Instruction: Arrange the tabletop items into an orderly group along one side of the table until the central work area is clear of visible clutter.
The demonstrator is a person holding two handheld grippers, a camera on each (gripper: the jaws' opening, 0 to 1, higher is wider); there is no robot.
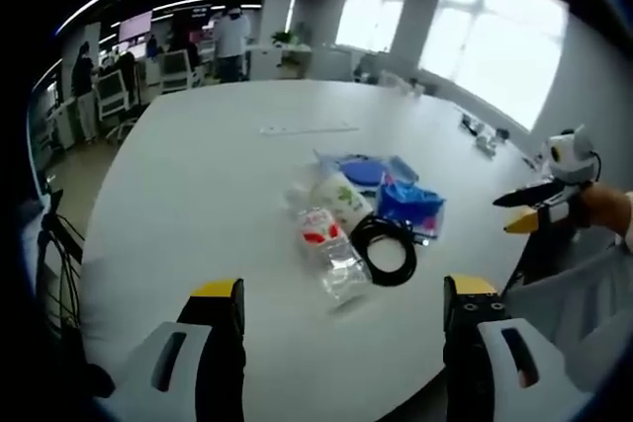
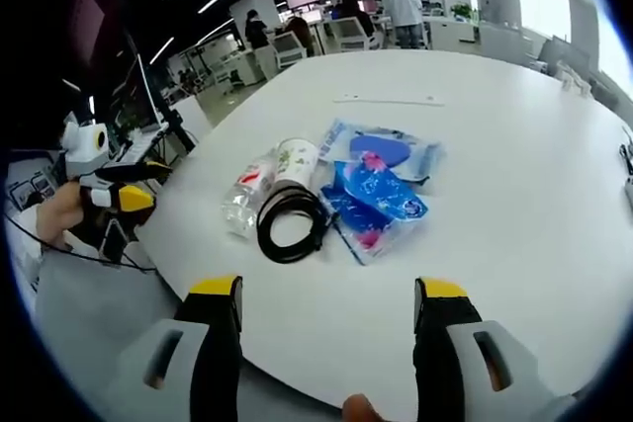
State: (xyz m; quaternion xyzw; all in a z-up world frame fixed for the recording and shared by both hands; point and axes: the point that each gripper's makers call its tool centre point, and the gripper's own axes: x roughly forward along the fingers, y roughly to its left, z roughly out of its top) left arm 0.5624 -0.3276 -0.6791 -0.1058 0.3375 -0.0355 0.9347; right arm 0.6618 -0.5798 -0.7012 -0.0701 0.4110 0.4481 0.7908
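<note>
A small heap lies on the white table (image 1: 198, 185): a clear plastic bottle with a red label (image 1: 326, 244), a white cup with green print (image 1: 341, 200), a coiled black cable (image 1: 388, 247) and blue packets (image 1: 410, 205). My left gripper (image 1: 343, 289) stands open just short of the bottle, holding nothing. From the other side, the same bottle (image 2: 245, 195), cup (image 2: 295, 160), cable (image 2: 292, 224) and blue packets (image 2: 381, 190) lie ahead of my right gripper (image 2: 327, 289), which is open and empty over the table edge (image 2: 326, 363). Each gripper appears in the other's view, right (image 1: 539, 210) and left (image 2: 119, 195).
A thin white strip (image 1: 309, 128) (image 2: 388, 99) lies farther along the table. Small items (image 1: 485, 135) sit near the window-side edge. Office chairs (image 1: 173, 71), desks and people stand beyond the far end. Cables (image 1: 54, 244) hang off the table's left.
</note>
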